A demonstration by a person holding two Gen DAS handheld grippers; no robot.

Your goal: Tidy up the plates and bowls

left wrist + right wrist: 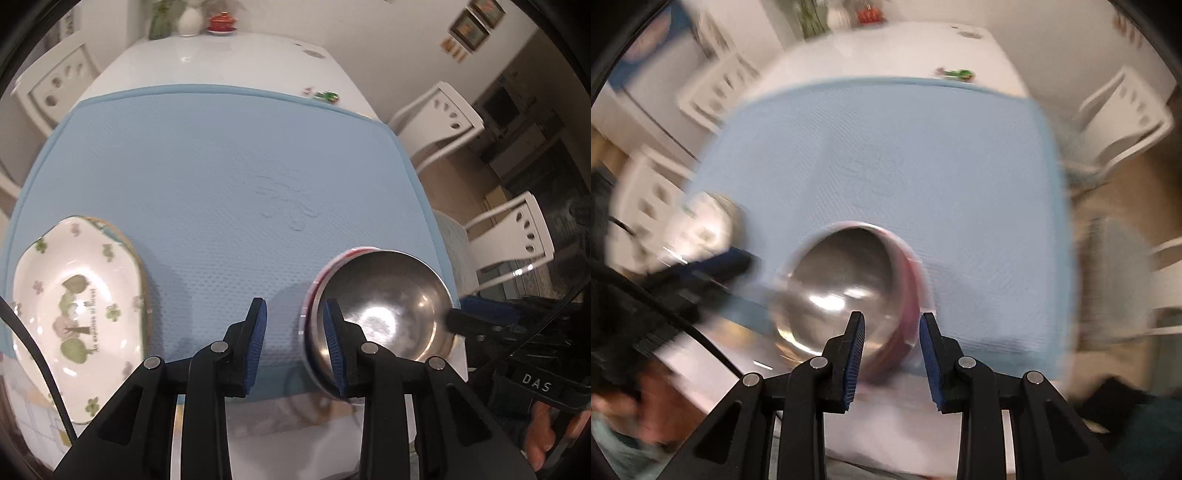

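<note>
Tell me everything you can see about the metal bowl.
The metal bowl is shiny steel inside, with a red-and-white band on its outer wall. It looks empty and is tilted, near the front edge of the blue mat. The right gripper straddles its rim, jaws open, one finger reaching inside. The left gripper is beside it, open; whether it touches is unclear. The view is blurred.

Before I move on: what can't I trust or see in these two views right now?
- Right wrist view: motion blur smears the steel bowl; rim contact with the right gripper is unreadable.
- Left wrist view: the left gripper hides the bowl's near rim.
- The floral plate covers whatever lies beneath.
</note>
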